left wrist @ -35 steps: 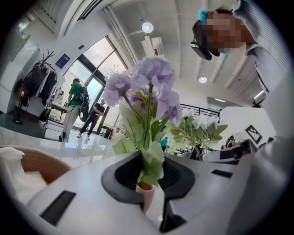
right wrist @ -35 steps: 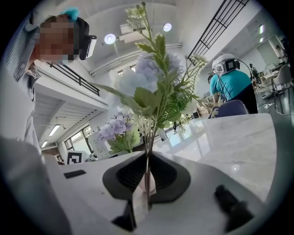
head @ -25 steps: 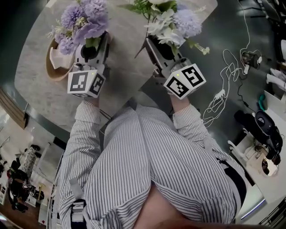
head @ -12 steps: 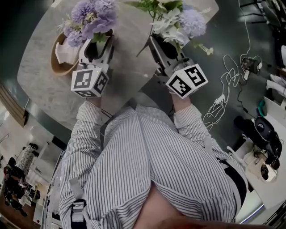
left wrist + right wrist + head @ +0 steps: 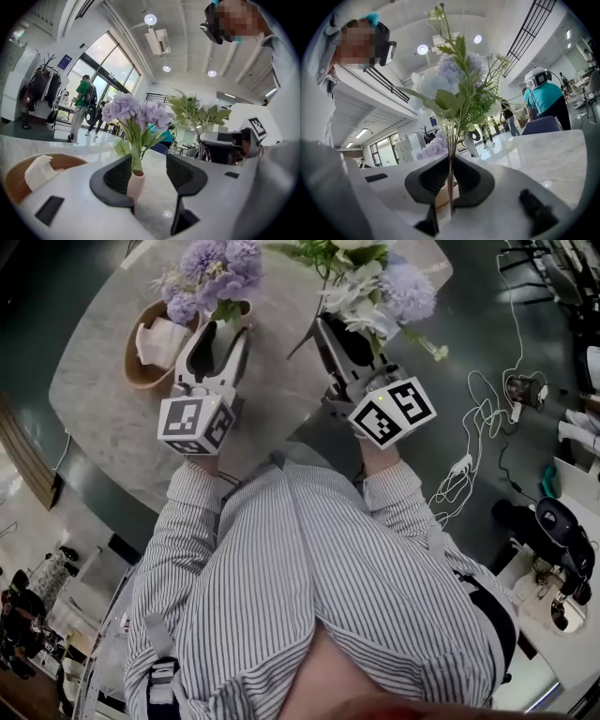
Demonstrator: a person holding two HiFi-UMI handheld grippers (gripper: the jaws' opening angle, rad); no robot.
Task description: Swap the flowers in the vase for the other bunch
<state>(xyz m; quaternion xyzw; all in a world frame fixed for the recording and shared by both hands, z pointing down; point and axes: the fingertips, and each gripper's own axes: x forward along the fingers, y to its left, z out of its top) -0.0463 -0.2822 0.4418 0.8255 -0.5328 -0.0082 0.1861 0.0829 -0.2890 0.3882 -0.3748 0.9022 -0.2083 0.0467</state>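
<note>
Purple flowers (image 5: 220,273) stand in a small pink vase (image 5: 136,185) on the marble table (image 5: 112,399). My left gripper (image 5: 225,332) is just short of the vase and open wide. In the left gripper view (image 5: 147,165) the vase sits ahead of the gap, close beside the left-hand jaw, with nothing pressed. My right gripper (image 5: 339,334) is shut on the thin stems (image 5: 451,154) of the other bunch (image 5: 375,287). That bunch of pale lilac and white blooms with green leaves (image 5: 454,89) is held upright above the table's near right edge.
A wooden bowl (image 5: 136,367) with white tissue in it sits left of the vase. Loose white cables (image 5: 473,399) lie on the dark floor to the right. People stand in the background of both gripper views.
My left gripper's jaws have spread wide and drawn back from the purple flowers and vase. My right gripper has lifted the other bunch slightly.
</note>
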